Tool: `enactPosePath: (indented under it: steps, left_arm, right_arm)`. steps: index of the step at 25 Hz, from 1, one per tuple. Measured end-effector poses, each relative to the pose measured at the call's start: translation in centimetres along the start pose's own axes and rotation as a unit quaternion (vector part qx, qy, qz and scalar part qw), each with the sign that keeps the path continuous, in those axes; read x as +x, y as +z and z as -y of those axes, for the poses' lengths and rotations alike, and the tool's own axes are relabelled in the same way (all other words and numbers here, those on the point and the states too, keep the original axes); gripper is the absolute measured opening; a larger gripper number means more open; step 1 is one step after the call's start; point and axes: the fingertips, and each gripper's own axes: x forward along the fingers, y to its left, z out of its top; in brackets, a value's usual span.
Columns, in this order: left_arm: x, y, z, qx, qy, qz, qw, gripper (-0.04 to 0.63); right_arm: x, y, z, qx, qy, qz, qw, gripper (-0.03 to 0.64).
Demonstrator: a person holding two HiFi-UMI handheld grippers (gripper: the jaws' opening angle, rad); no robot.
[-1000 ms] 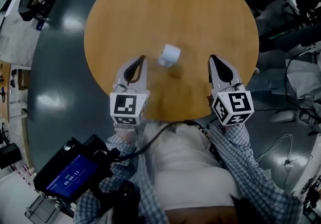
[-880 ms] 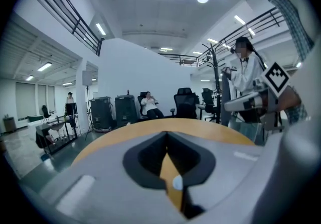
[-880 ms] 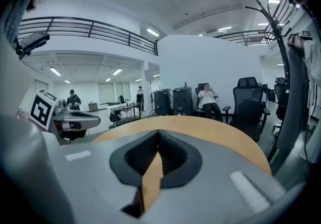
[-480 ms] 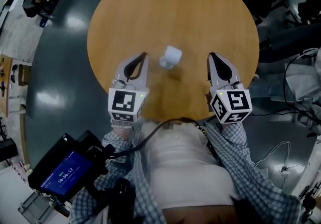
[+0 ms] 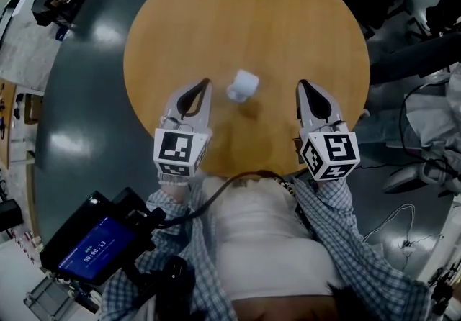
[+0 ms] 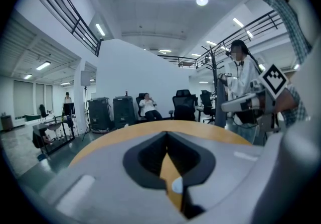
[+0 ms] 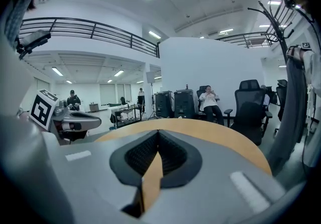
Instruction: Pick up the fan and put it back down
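Head view: fan (image 5: pixel 243 86) rests on table (image 5: pixel 288 17) between my left gripper (image 5: pixel 206 83) and right gripper (image 5: pixel 301 85), touching neither. Flanking likely keeps either in reach. Left gripper view: jaws clenched, empty. Right gripper view: same.

Round wooden table (image 5: pixel 288 24), dark floor (image 5: pixel 79 96)
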Motion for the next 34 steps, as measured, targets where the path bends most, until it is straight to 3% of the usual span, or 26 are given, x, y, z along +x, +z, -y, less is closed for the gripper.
enactPosePath:
  steps: [34]
  left_arm:
    - [0.12,-0.48,0.55,-0.006,-0.009,-0.006,0.9999,0.0]
  right_arm:
    - [0.24,-0.06,-0.02,-0.013,0.009,-0.011,1.0,0.003]
